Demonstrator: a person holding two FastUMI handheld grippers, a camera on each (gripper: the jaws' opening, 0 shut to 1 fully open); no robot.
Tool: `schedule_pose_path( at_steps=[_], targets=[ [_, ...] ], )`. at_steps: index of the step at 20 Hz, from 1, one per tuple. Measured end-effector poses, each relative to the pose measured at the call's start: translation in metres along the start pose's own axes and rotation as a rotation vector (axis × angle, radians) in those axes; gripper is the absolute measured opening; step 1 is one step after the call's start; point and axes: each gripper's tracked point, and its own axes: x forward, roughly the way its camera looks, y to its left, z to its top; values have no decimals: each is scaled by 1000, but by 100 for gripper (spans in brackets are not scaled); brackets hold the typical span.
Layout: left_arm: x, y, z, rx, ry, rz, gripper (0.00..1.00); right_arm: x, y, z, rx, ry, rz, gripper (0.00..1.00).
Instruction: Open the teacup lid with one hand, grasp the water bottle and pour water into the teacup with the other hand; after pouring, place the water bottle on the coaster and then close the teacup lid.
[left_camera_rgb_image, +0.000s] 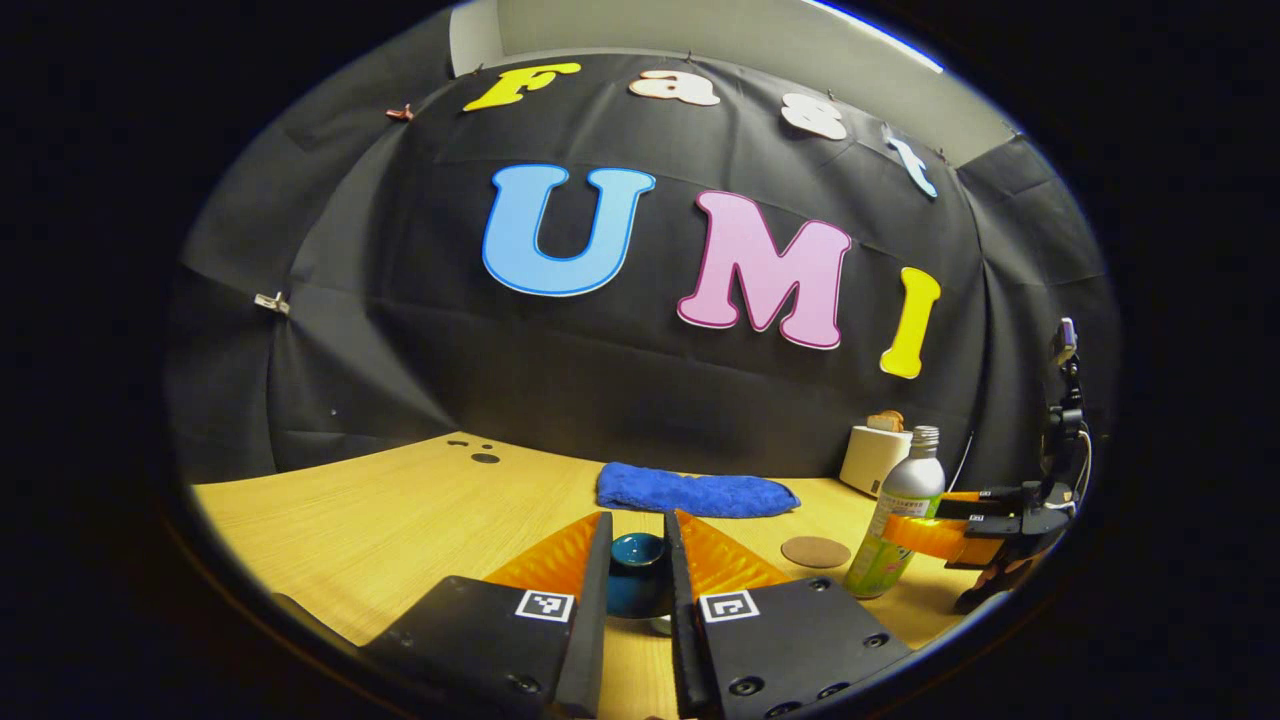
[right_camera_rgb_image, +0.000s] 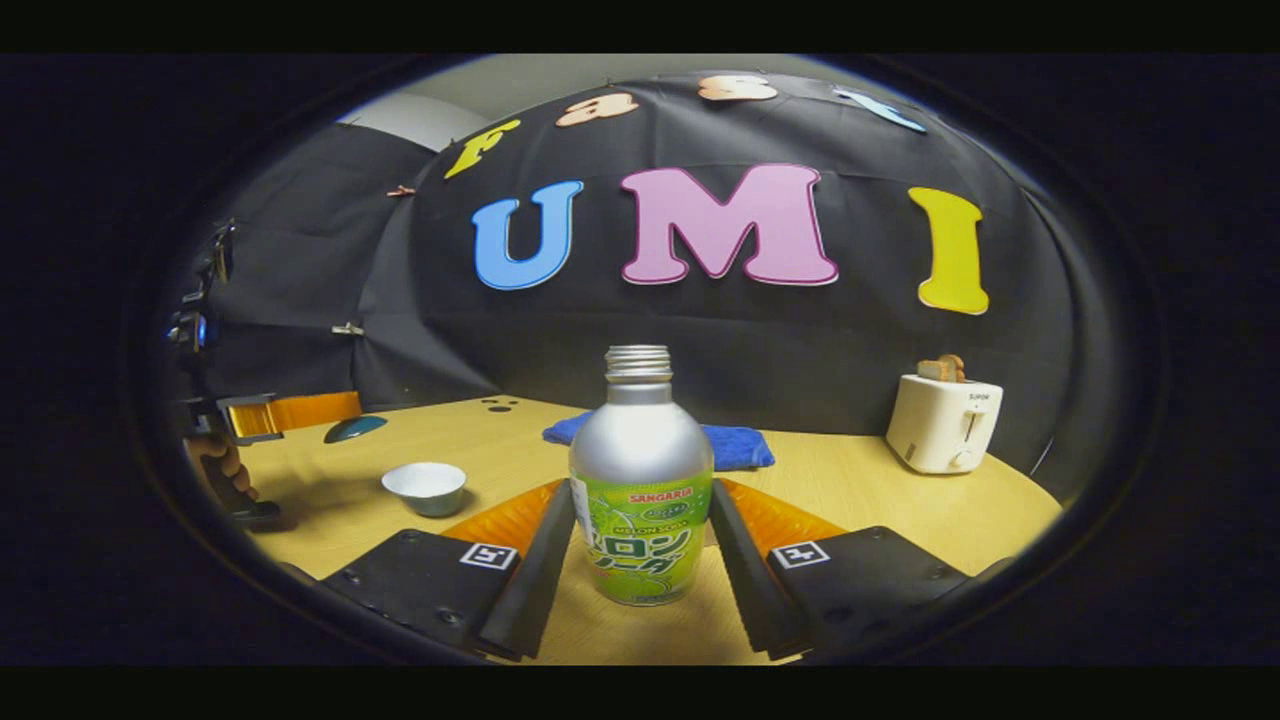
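The left gripper (left_camera_rgb_image: 640, 565) pinched the lid (left_camera_rgb_image: 638, 572) and held it lifted left of the cup (right_camera_rgb_image: 424, 486) so the cup stayed uncovered, while the right gripper (right_camera_rgb_image: 640, 540) clenched the bottle (right_camera_rgb_image: 641, 495), right of the cup and just beside the coaster (left_camera_rgb_image: 815, 551), for pouring.

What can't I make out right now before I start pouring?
1. Liquid level in the silver-and-green metal bottle: opaque wall, both views.
2. Inside of the small white teacup: far and low-angled in the right gripper view.
3. Teal round lid edges: hidden by the left claw, left gripper view.
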Motion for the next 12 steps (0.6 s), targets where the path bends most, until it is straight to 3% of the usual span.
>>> schedule_pose_path(
  at_steps=[12],
  targets=[
    [31, -15, -33, 83, 88, -50, 32, -4, -4, -7, 44, -34, -25, 79]
  ],
)
